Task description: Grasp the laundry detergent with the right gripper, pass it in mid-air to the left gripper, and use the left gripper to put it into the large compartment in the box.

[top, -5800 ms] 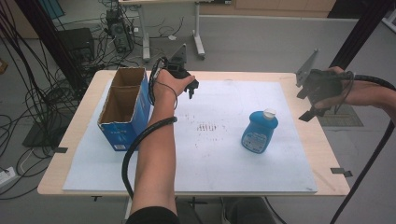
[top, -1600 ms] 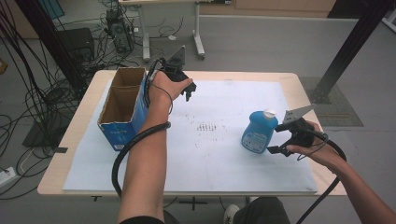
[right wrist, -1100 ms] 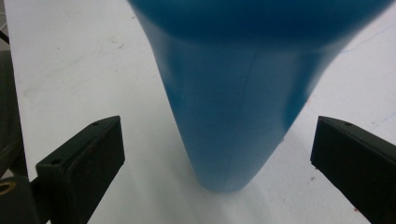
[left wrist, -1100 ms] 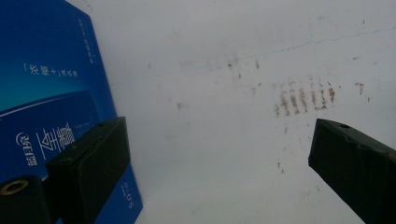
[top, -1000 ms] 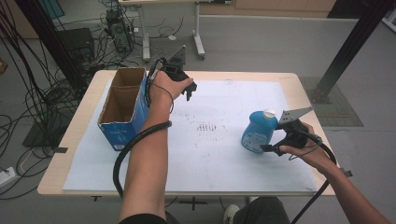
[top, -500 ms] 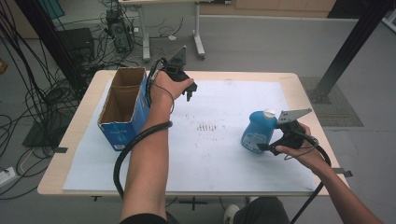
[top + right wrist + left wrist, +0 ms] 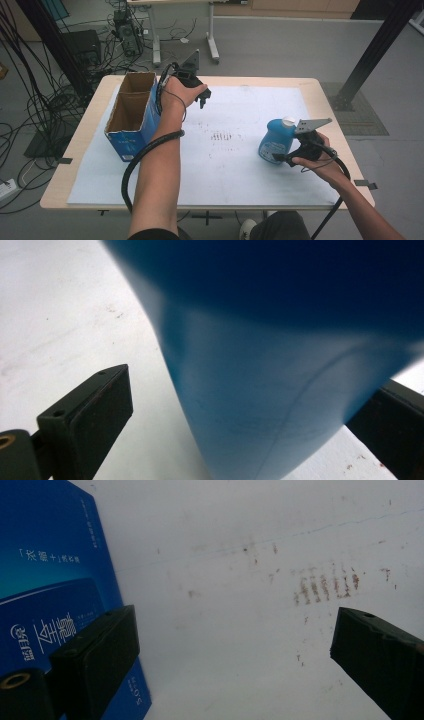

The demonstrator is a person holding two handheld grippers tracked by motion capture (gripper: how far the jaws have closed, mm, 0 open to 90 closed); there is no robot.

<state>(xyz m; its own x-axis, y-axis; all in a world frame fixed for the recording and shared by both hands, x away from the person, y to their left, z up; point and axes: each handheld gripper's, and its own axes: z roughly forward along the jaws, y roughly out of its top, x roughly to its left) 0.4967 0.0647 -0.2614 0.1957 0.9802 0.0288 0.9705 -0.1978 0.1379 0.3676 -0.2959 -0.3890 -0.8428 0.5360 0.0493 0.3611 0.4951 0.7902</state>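
Blue plastic bottle with a white cap (image 7: 276,141) stands upright on the white paper sheet (image 7: 225,160) at the table's right side; the right gripper (image 7: 286,156) has its jaws spread around the bottle's base, the bottle between them, not yet clamped. Left gripper (image 7: 202,98) hovers with jaws wide apart, holding nothing, just beside the open blue cardboard box (image 7: 131,117).

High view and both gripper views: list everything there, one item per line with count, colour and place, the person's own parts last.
Bottle: one, blue with a white cap, right part of the sheet, between the right gripper's open jaws.
Box: one, blue cardboard, open top, table's left side.
Sheet: one, white, stained, covering the table.
Table: one, light wood.
Left gripper: black, open, beside the box.
Right gripper: black, open, around the bottle.
Forearms: two, entering from the bottom.
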